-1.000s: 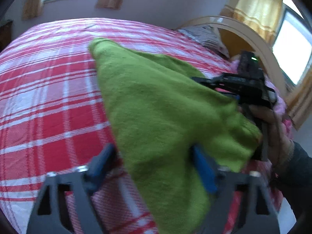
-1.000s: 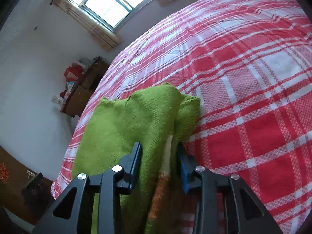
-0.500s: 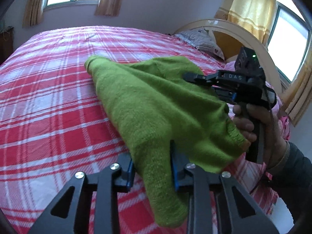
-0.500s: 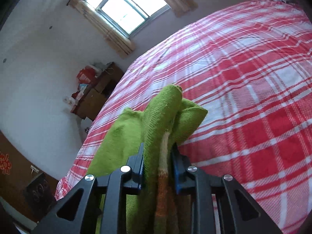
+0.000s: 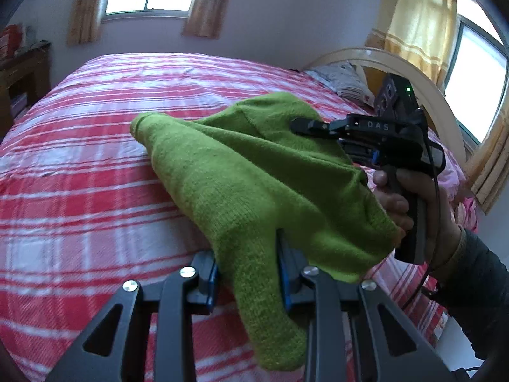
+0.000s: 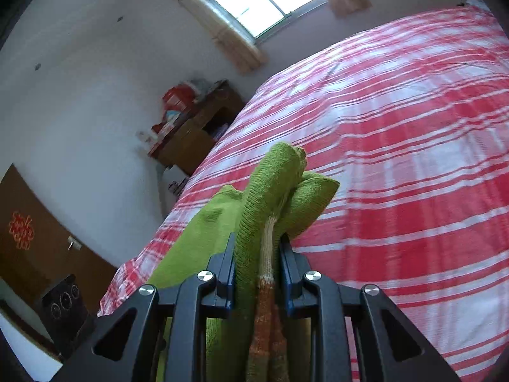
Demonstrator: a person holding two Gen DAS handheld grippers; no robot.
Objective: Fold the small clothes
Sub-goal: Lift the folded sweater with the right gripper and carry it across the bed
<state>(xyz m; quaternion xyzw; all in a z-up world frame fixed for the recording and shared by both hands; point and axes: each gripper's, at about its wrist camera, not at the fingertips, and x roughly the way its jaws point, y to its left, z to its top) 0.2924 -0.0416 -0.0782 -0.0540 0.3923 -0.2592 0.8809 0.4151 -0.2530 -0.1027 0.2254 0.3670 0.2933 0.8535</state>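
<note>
Green knit wool, a small fuzzy jumper [image 5: 254, 172], hangs stretched between my two grippers above the red-and-white checked bedspread [image 5: 79, 165], with only its far folded corner reaching toward the bed. My left gripper [image 5: 248, 273] has closed down within the last second and now pinches a hanging edge of the garment between its blue pads, a tongue of cloth drooping below the jaws. My right gripper [image 6: 257, 273] has also tightened a little and is clamped narrow on a bunched edge that carries an orange-and-cream striped band [image 6: 267, 286]. In the left wrist view the right gripper sits off to the right and farther forward, held by a hand [image 5: 410, 200]. So the held edge runs left to right between my hands and the body trails away from me. I judge the next move is to swing that edge forward and lay it down flat.
</note>
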